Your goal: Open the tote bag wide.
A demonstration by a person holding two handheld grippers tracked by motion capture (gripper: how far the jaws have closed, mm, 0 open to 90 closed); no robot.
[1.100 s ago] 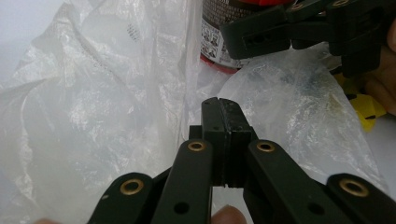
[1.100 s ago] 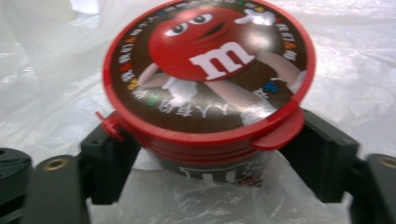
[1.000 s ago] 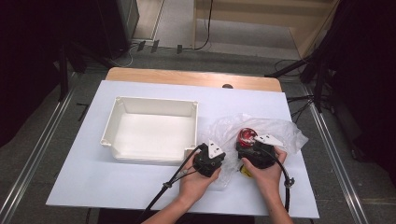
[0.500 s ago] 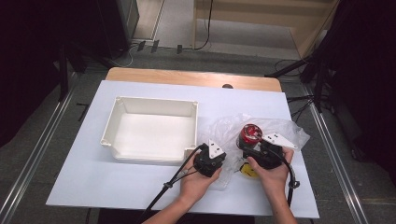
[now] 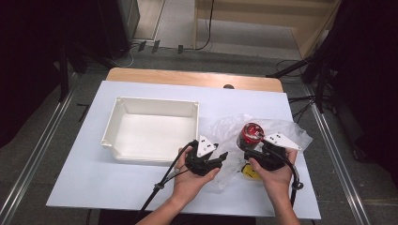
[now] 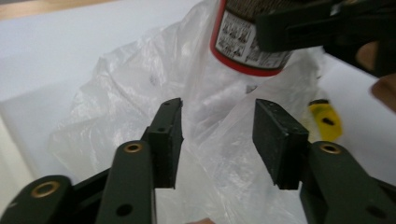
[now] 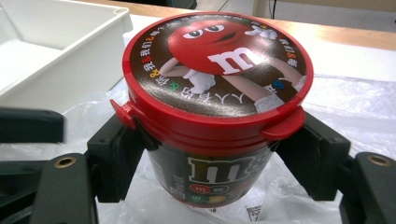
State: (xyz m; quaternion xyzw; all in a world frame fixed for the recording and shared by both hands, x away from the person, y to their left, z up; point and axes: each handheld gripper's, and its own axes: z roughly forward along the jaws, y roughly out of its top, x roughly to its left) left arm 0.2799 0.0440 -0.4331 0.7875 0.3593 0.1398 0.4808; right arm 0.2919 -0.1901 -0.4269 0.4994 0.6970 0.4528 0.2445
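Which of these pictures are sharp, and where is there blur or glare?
Right gripper view: candy tub sharp, white tray soft. Left gripper view: plastic bag fairly sharp, tub bottom and right claw blurred. High view: table evenly lit, surroundings dark, no strong glare.

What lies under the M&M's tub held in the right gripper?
The M&M's tub, clamped in the right gripper, hangs over a crumpled clear plastic bag on the white table. What the bag's folds cover cannot be seen.

We grip two matte black plastic two-jaw grippers (image 5: 223,157) (image 5: 248,152), each with brass-ringed pivot holes, grey three-cornered top plates and trailing black cables.
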